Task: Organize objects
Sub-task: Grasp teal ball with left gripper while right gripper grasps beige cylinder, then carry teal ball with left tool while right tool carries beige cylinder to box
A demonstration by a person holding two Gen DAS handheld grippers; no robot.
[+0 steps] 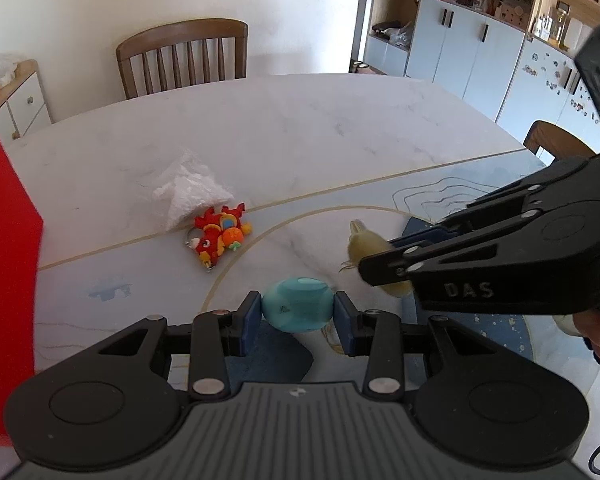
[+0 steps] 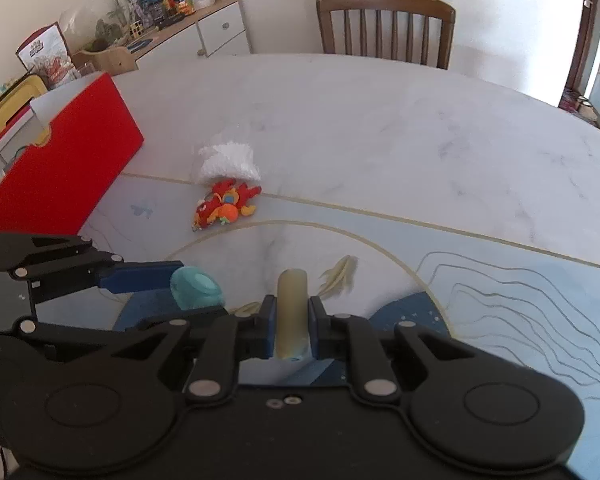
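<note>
My left gripper (image 1: 298, 312) is shut on a teal rounded object (image 1: 298, 309), held just above the table; it also shows in the right wrist view (image 2: 196, 287). My right gripper (image 2: 293, 316) is shut on a pale yellow-green cylinder-shaped object (image 2: 293, 312), seen from the side in the left wrist view (image 1: 370, 246). A red and orange plush keychain (image 1: 219, 238) lies on the table ahead, also in the right wrist view (image 2: 226, 205). A white crinkled bag (image 1: 190, 188) lies just behind it. A red box (image 2: 60, 160) stands at the left.
The marble table (image 1: 300, 132) has a blue patterned mat (image 2: 500, 300) at the near side. A wooden chair (image 1: 182, 58) stands at the far edge. A cluttered sideboard (image 2: 172, 28) and shelving (image 1: 480, 40) line the walls.
</note>
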